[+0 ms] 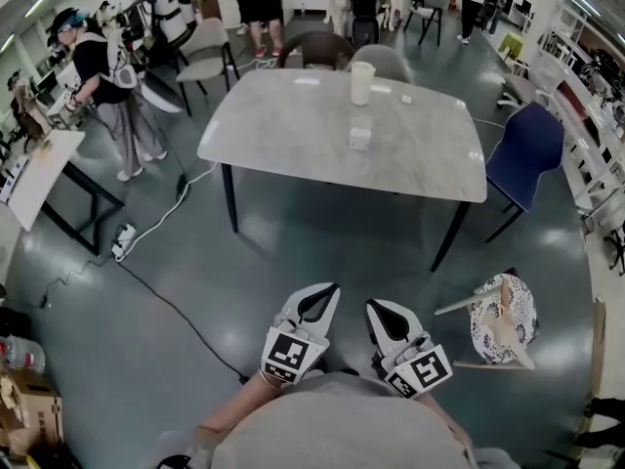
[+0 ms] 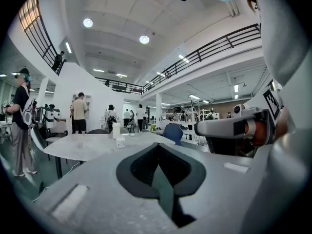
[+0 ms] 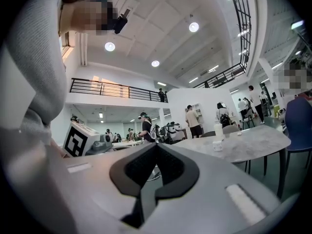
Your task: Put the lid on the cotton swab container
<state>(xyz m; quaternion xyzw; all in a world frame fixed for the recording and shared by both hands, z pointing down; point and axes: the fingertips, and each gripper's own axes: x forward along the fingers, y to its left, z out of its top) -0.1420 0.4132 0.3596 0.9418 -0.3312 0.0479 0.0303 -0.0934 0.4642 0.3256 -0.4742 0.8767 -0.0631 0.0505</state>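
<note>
A small clear cotton swab container stands near the middle of the grey marble table, far ahead of me. A tall white cylinder stands behind it, and a small white piece lies to the right; I cannot tell if that piece is the lid. My left gripper and right gripper hang side by side close to my body, well short of the table. Both are shut and hold nothing. The container and the cylinder look tiny beyond the shut jaws.
A blue chair stands at the table's right end and grey chairs at its far side. A stool with a patterned seat is on the floor to my right. A person stands at the left, and a cable runs across the floor.
</note>
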